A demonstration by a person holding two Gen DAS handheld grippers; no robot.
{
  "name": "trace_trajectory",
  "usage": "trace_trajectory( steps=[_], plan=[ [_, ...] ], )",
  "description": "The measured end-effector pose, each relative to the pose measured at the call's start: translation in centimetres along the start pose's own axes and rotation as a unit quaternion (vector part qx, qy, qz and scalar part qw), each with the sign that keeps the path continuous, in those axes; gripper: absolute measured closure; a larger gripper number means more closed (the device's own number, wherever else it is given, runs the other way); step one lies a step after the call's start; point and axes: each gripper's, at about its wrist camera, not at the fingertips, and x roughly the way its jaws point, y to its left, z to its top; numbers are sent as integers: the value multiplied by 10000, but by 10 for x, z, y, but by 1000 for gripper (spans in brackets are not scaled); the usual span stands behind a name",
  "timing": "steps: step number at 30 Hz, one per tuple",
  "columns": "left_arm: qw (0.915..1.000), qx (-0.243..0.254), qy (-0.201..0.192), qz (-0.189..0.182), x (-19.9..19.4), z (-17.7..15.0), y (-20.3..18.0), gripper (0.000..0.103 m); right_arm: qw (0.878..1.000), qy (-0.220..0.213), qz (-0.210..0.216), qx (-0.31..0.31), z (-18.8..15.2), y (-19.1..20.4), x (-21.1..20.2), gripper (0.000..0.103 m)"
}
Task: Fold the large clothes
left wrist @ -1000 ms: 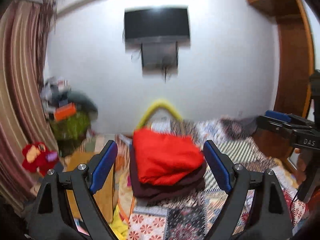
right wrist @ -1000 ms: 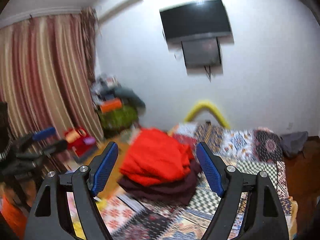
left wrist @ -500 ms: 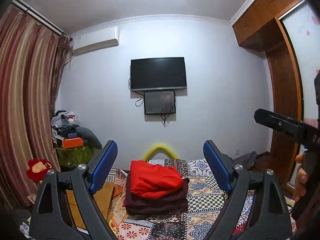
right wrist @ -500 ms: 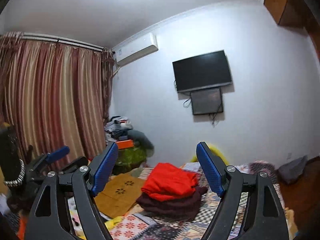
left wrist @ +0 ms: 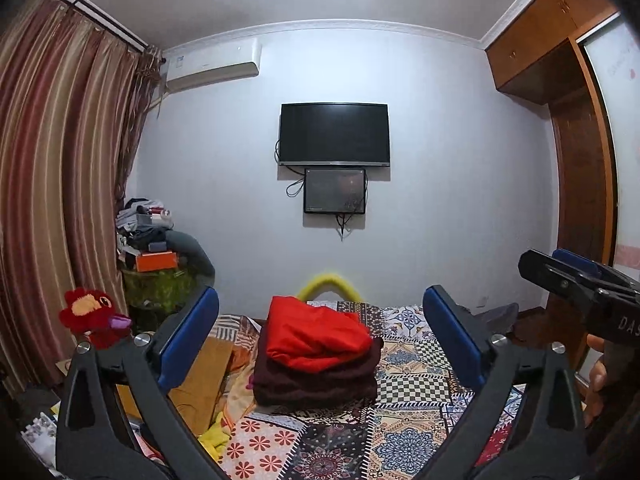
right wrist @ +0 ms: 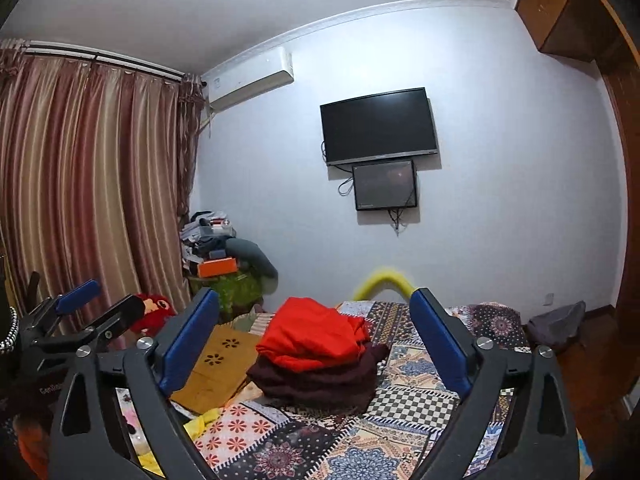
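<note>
Holding both grippers – left [left wrist: 320, 332], right [right wrist: 314, 330] – jaws just widened, empty; red top [left wrist: 316, 336] could slide off stack [left wrist: 316, 380] w/ nudge.

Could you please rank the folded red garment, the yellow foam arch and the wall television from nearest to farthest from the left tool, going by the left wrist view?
1. Red garment, on the dark folded one, between the left tool fingers.
2. Yellow foam arch, behind the pile.
3. Television, high on the far wall.

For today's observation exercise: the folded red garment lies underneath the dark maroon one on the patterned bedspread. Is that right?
Not quite. The red garment lies on top of the dark maroon one, not underneath; both wrist views show it. They do rest on the patterned bedspread.
</note>
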Motion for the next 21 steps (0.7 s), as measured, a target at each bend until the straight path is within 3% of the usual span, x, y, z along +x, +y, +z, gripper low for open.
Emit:
trace_trajectory(
  steps=[21],
  plan=[
    [9999, 123, -25, 98, -2, -6, 0, 0, 9998, 175, -113, -73, -15, 1, -16, 5]
  ],
)
